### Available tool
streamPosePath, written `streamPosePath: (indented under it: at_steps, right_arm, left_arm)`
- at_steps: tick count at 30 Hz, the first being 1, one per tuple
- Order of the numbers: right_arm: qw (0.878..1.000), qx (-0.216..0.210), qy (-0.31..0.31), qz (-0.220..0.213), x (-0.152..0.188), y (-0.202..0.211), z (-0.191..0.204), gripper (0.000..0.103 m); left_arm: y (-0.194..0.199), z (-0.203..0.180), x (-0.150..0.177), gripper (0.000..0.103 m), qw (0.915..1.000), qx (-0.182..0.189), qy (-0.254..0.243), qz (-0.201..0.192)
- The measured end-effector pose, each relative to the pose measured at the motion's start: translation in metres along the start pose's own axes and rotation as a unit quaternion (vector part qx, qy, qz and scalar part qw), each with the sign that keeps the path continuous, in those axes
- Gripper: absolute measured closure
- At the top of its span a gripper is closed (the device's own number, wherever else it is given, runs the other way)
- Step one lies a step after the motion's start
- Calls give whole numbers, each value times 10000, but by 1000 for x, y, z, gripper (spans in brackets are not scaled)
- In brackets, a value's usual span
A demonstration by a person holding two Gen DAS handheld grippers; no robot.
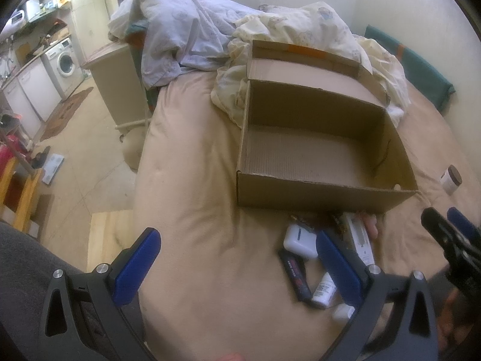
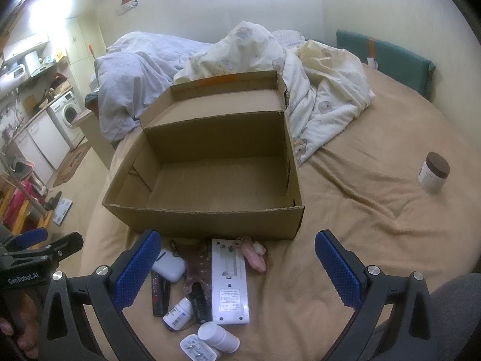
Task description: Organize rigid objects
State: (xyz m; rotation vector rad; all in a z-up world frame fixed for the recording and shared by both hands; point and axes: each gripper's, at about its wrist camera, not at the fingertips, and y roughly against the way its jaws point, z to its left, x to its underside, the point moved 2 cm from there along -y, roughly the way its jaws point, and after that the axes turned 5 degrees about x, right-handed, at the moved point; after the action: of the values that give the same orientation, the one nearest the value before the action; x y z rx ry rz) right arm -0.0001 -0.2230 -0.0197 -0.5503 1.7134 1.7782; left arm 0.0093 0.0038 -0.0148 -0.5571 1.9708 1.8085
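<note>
Bed (image 2: 375, 225), tan sheet: bears all items listed

Box (image 2: 210, 219), cardboard, open, lid flap folded back; nothing visible inside; stands mid-bed, rumpled duvet (image 2: 315, 96) behind it

Pile of small items just in front of the box's near wall:
- remote (image 2: 230, 282), white, face down, lying lengthwise
- pink item (image 2: 255, 258), touching the remote's far right corner
- white case (image 2: 168, 264), rounded, left of the remote
- black tube (image 2: 159, 294), near the case
- small bottle (image 2: 179, 316), white, labelled, on its side
- black torch (image 2: 200, 300), between small bottle and remote
- pill bottle (image 2: 218, 337), white, on its side, nearest the camera
- white plug (image 2: 197, 350), touching the pill bottle

Jar (image 2: 434, 176), white, brown lid, upright, well apart to the right

Left gripper (image 1: 237, 258): blue pads spread wide, holding nothing, above the sheet left of the pile

Right gripper (image 2: 237, 258): spread wide, holding nothing, above the pile
</note>
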Motion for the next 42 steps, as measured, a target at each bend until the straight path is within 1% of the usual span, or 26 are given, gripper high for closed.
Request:
streamPosePath:
  at_steps: [3,18,23,27,29,30,31,32,33,34,35,36,38,40,41,42]
  right_arm:
    - [10000,-21,-42,25,2,-3,0,0]
    - [10000,-19,-48,37,3,-3,-1,0]
    - [10000,-34,-52,48,4,-4,0,0]
    - [9999,-41,-75,53,4,-4,-1,0]
    - [10000,-28,-77,45,3,-4,-1,0]
    - [9999,-28,-97,47,4,-4,-2,0]
    - [9999,-34,-127,59,4,-4,-3,0]
    - [9998,-44,-160,80,6,-5,-3,0]
    - [9998,-51,-185,100,6,-5,-4,0]
    - [9997,-50,-206,119,6,-5,-5,0]
    - [9996,-46,-230,134,6,-5,-7,0]
    - [9996,-48,-254,148,5,-5,-8,0]
    - [9992,-75,-332,194,4,-6,-11,0]
    - [9988,-100,-407,268,4,-7,-13,0]
    - [9986,-106,-434,299,4,-8,-14,0]
    - [9984,-111,-460,324,4,-8,-15,0]
  left_arm:
    - [-1,1,-1,0,10000,-48,-22,28]
    - [-5,-3,1,0,9999,12,-99,52]
    - [-7,-4,1,0,9999,64,-91,109]
    - [-15,-2,0,0,9996,88,-30,269]
    - [-28,-2,-2,0,9984,112,2,554]
    - [-42,-2,-1,0,9960,213,78,868]
    - [-49,-2,1,0,9939,248,147,1063]
    - [-62,-3,4,1,9901,293,258,1347]
    - [-73,-4,8,6,9862,346,347,1580]
    - [-82,-5,11,17,9832,382,414,1735]
    - [-89,-7,13,22,9808,399,464,1851]
    - [-99,-10,16,28,9763,444,536,2047]
    - [-112,-20,21,28,9716,508,491,2257]
    - [-120,-30,24,34,9703,516,409,2326]
    - [-126,-34,28,37,9688,505,386,2397]
    - [-133,-38,31,45,9658,526,413,2505]
